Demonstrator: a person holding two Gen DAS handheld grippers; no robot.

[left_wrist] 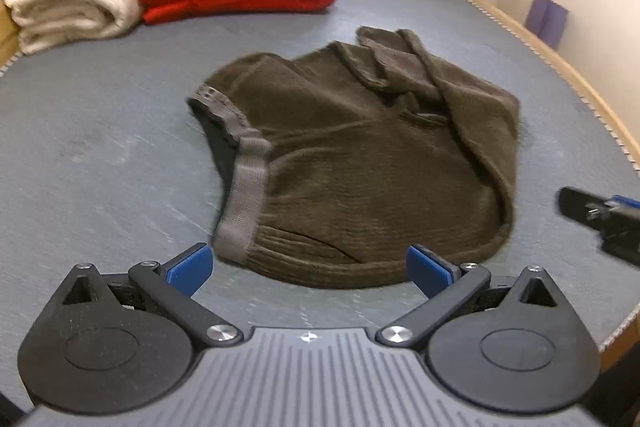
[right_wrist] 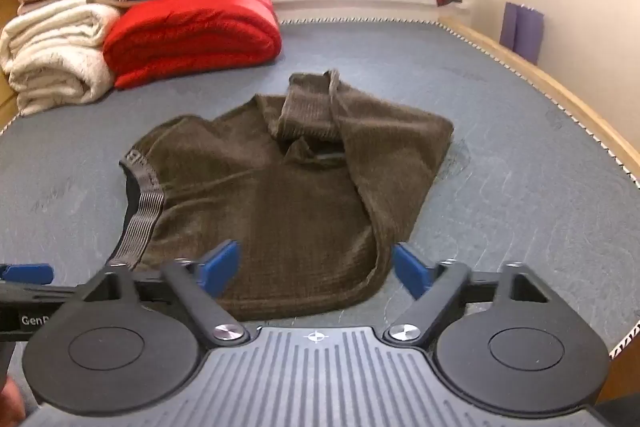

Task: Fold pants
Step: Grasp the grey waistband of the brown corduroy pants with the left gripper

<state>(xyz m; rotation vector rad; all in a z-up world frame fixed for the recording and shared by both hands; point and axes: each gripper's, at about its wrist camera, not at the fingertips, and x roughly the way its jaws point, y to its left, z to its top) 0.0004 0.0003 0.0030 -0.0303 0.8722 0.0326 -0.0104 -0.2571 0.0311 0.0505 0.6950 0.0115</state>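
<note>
Both my left gripper [left_wrist: 308,269] and right gripper [right_wrist: 316,269] gape empty; pants [left_wrist: 360,163] at frame centre look folded, maybe needing one more fold

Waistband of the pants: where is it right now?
The waistband runs along the left edge of the brown pants, on the grey mattress, nearer the left gripper.

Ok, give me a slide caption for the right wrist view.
Open right gripper poised over folded brown pants on the grey mattress.
</note>
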